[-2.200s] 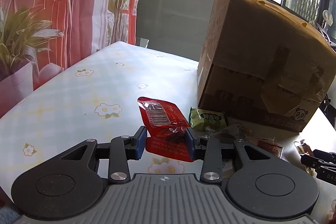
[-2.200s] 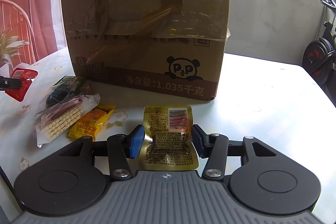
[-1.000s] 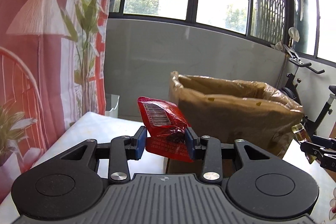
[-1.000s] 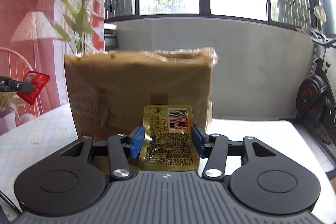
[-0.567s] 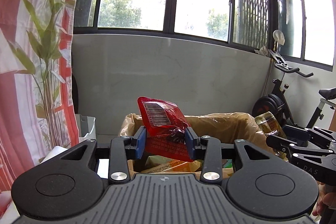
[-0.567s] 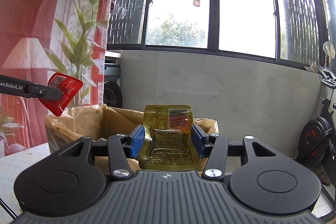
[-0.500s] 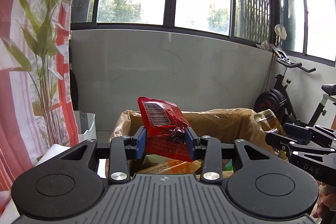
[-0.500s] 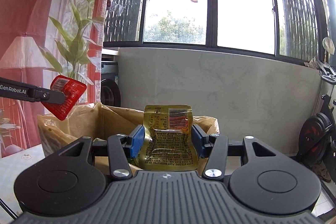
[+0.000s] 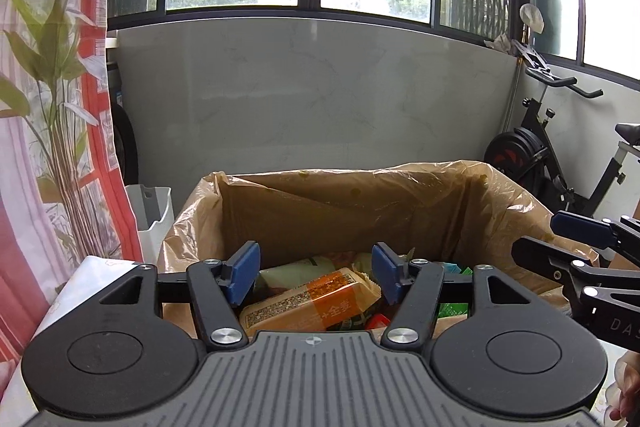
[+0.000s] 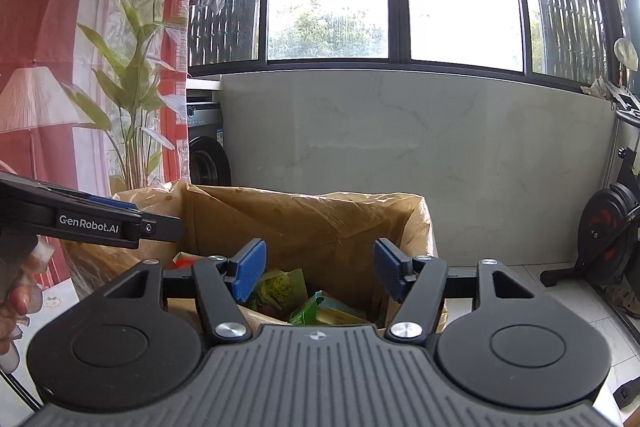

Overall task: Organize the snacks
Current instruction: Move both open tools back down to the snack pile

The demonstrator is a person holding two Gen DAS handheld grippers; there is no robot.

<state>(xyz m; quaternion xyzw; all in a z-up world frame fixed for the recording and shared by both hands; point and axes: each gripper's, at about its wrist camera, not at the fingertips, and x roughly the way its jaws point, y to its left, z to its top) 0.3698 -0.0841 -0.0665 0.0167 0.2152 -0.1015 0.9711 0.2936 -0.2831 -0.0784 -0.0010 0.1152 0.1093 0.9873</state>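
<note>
Snack packets, a jumble of soft foil and plastic wrappers, lay inside the brown cardboard box lined with tan plastic (image 9: pixel 320 203). Nearest, both tongs hung released and empty over it: left gripper (image 9: pixel 316 271), right gripper (image 10: pixel 316 273). Orange rectangular biscuit pack (image 9: pixel 308 303) looked light, crinkly, likely slippery; best pinched by a sealed edge. Counted: two grippers, one box, one orange pack, several green packets (image 10: pixel 304 307); exact number uncertain.

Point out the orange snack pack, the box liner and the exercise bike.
orange snack pack (image 9: pixel 304 301), left wrist view, printed top face.
box liner (image 9: pixel 340 205), left wrist view, far inner wall.
exercise bike (image 10: pixel 608 223), right wrist view, flywheel.
</note>
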